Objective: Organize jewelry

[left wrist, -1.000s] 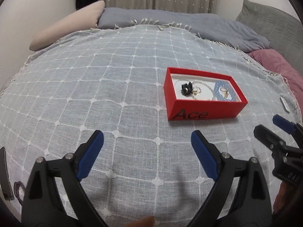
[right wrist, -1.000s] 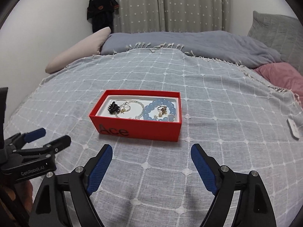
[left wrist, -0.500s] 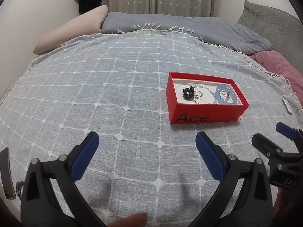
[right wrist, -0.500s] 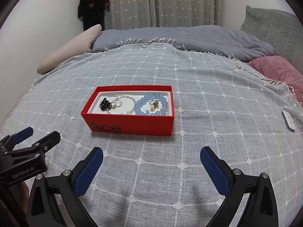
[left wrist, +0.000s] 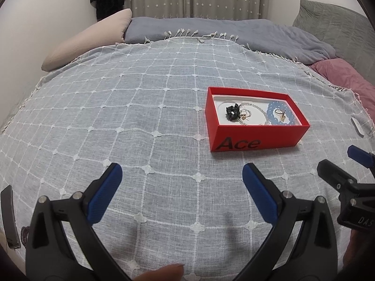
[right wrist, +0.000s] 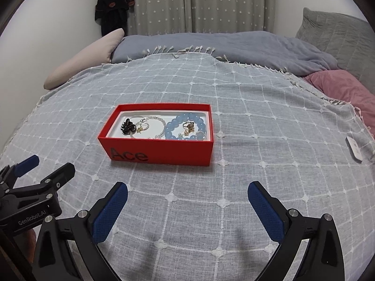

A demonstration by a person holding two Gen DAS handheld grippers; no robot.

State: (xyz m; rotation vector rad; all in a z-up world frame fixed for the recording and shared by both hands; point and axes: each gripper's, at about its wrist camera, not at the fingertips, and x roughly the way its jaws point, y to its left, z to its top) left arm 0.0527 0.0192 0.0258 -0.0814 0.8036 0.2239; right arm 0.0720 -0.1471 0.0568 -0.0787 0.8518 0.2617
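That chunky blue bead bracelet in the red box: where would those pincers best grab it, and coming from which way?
Probably from above. The blue bead bracelet lies flat in the right end of the red box, whose walls block any sideways reach. I would pinch across the far arc of beads, which looks clear, since a ring and gold pieces rest near its middle and front. The right gripper is open and empty.

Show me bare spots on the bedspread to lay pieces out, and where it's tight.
Free: the wide stretch left of the red box, toward the beige pillow; also the strip between the box and both open grippers, left gripper, right gripper. Crowded: inside the box, where the blue bracelet and black clip lie.
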